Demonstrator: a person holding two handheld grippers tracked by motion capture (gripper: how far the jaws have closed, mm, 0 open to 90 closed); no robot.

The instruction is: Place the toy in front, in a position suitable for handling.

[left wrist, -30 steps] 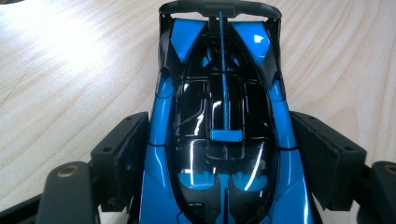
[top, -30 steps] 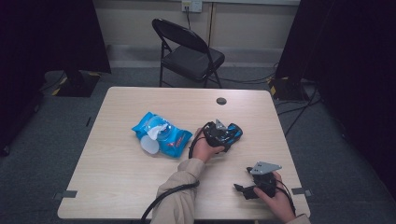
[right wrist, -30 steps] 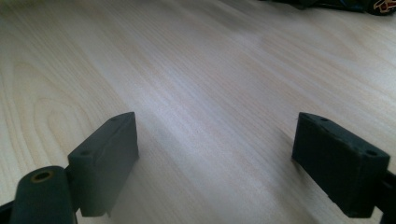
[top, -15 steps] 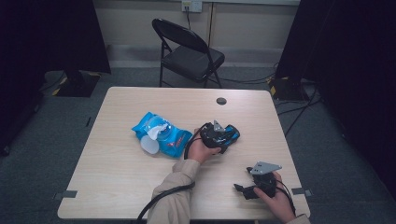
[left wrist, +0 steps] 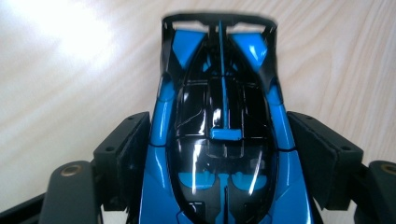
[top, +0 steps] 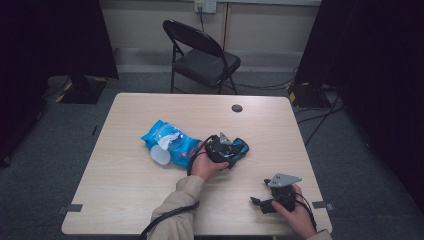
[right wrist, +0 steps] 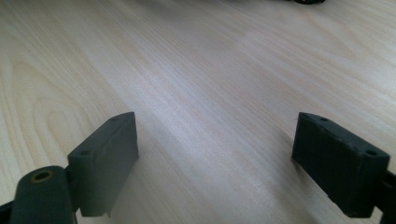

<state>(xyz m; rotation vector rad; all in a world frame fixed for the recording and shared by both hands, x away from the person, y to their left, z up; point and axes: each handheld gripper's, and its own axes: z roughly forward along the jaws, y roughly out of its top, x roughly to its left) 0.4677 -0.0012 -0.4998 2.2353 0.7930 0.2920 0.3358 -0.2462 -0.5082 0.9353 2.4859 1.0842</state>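
Item: toy car (left wrist: 219,140), blue and black, glossy. Located on the table (top: 125,200) right of centre, just beside a blue wipes packet (top: 172,142), and between the jaws of the left gripper (top: 235,150). In the left gripper view both pads sat flush against the car's flanks, so the grip was judged closed on a wide body rather than standing open.

Handling note: the smooth, tapering shell would likely slip if squeezed near the nose; best held at the widest part of the body, pads square to the sides, and carried low over the table. Care advised near the packet, which a sideways sweep could catch.

Pose, left: forearm came in from the lower edge, sleeve angled toward the table's centre, hand wrapped around the gripper body.

Pose, right: right gripper (right wrist: 215,154) rested near the front right corner of the table, jaws wide with nothing between them, well apart from the car
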